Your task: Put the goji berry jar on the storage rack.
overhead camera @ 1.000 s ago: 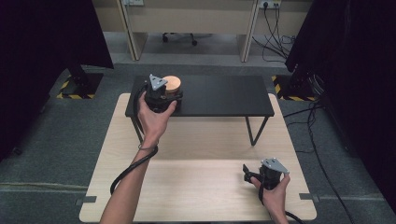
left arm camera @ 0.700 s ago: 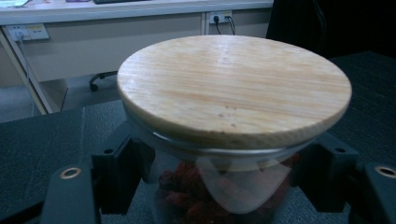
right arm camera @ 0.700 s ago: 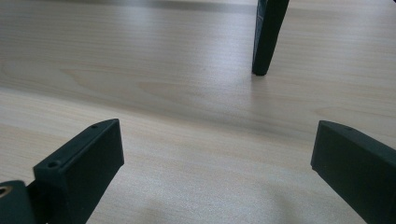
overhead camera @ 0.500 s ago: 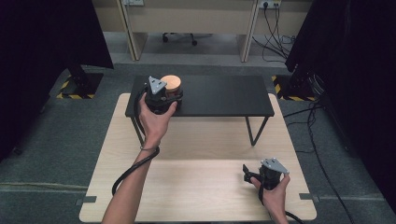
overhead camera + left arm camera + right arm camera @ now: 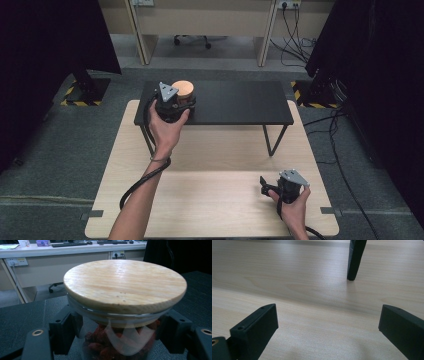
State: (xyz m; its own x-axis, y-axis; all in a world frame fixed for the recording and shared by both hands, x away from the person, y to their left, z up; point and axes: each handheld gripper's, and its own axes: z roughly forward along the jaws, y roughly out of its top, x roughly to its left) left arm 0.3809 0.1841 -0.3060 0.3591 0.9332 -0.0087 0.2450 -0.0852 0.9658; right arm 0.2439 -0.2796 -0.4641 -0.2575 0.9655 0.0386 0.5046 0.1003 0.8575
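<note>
Jar (image 5: 120, 340) upright, wooden lid (image 5: 125, 285) facing up

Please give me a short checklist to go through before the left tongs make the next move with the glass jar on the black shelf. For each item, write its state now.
1. Left tongs closed on the glass jar, a jaw on each side below the lid: ok.
2. Wooden lid sits flat on the jar: ok.
3. Jar bottom resting on the black shelf or lifted: cannot tell.
4. Right tongs open, nothing between the jaws, low over the wooden table: ok.
5. Right tongs far from the jar: ok.
6. Shelf surface beside the jar free of other things: ok.
</note>
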